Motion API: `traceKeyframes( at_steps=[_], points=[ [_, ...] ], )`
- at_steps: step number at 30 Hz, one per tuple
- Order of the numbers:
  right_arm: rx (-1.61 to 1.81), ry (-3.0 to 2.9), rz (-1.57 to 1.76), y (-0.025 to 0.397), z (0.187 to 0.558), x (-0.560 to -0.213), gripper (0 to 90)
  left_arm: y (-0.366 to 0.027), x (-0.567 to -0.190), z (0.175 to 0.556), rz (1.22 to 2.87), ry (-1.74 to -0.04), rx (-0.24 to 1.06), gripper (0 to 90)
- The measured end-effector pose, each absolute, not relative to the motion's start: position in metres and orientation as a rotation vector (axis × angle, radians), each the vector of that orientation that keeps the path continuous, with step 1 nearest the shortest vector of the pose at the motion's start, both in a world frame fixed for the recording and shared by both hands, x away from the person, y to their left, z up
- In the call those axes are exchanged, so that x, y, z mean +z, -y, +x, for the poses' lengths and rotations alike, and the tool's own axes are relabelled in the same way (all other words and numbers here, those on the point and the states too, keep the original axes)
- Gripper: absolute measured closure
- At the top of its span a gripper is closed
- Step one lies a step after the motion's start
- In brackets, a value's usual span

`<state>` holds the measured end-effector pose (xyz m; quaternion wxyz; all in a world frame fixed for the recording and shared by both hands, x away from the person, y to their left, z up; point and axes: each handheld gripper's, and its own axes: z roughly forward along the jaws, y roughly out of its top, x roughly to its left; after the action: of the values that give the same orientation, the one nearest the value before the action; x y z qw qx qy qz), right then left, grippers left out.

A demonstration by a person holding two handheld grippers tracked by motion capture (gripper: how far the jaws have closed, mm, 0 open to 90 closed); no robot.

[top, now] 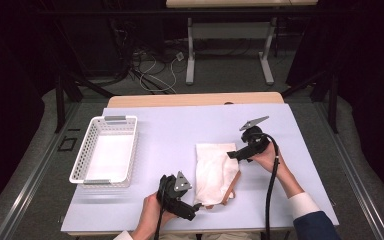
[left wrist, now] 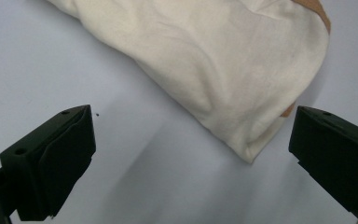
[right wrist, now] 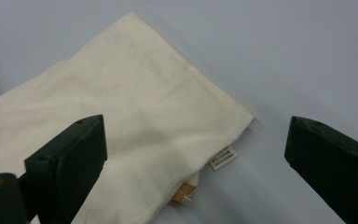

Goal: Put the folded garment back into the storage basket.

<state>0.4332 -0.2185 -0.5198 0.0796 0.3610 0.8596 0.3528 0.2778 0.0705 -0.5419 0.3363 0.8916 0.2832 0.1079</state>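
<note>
**Grippers open at two corners of the cloth bag: mind a shallow bite**

Your left gripper sits at about 6 o'clock on the desk, jaws spread wide and empty, with the near corner of the cream cloth bag lying between them but closer to one jaw. Your right gripper hovers at the bag's far edge, toward 3 o'clock, jaws equally wide, holding nothing.

Risks from here, as I judge them:
- Close the left gripper now and you may catch only the corner tip or the top layer; the fabric could slide out on lifting.
- The right gripper's jaws straddle the edge near the small white label and tan strap; pinching the strap alone would let the body sag.
- Pressing down hard could drag and bunch the bag.
- The white basket at 9 o'clock stands well apart; a loose hold may fail during a carry.
</note>
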Motion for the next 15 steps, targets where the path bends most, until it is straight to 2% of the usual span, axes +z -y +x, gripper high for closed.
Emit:
traceKeyframes(
  at_steps=[9, 14, 15],
  points=[
    [1.035, -2.578, 1.059, 0.214, 0.441, -0.526, 13.6, -0.055, -0.547, 0.272, 2.336, -0.69, 0.3, 4.5],
    [1.029, -2.58, 1.098, 0.212, 0.444, -0.531, 19.4, -0.051, -0.55, 0.269, 2.342, -0.674, 0.32, 16.3],
    [1.014, -2.577, 1.093, 0.212, 0.445, -0.532, 21.3, -0.05, -0.55, 0.268, 2.345, -0.676, 0.315, 16.5]
  ],
)
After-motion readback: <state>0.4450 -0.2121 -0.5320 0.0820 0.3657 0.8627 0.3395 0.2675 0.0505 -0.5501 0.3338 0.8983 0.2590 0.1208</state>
